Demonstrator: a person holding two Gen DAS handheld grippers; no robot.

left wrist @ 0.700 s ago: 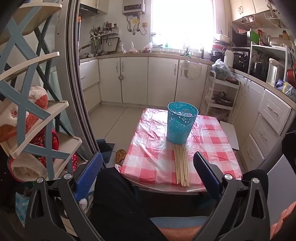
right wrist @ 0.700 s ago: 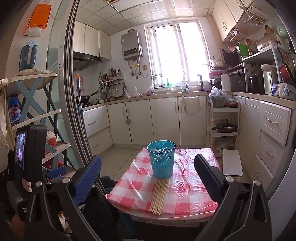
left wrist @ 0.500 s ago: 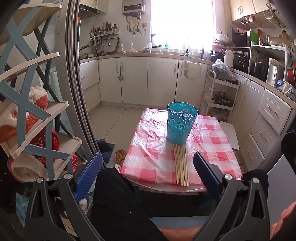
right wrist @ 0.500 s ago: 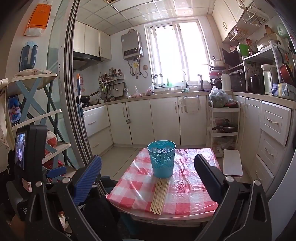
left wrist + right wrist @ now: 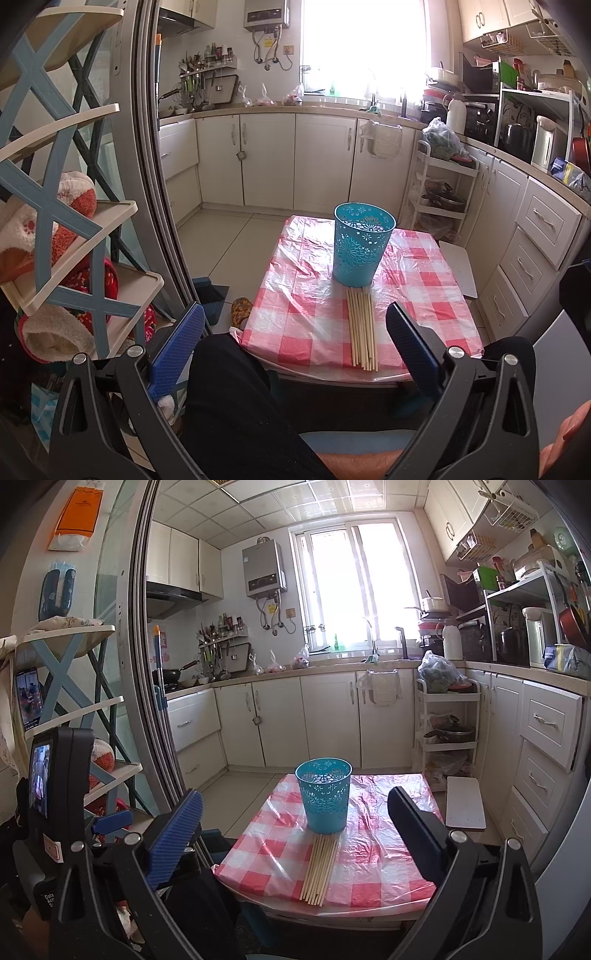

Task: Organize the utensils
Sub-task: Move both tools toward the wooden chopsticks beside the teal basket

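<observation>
The left hand-held gripper tilts downward above the person's dark-trousered lap, jaws spread wide and empty. The right hand-held gripper sits nearer level, likewise wide and empty.

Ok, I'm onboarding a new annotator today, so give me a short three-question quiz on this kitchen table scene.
1. True or false: the chopsticks already stand inside the blue basket.
2. What covers the table? A) a plain white cloth B) a red-and-white checked plastic sheet C) newspaper
3. In one word, how do the jaws of the left gripper and the right gripper stand?

Key:
1. False: they lie flat in a bundle on the table, far ends at the basket's base.
2. B
3. Open, with nothing between them.
</observation>
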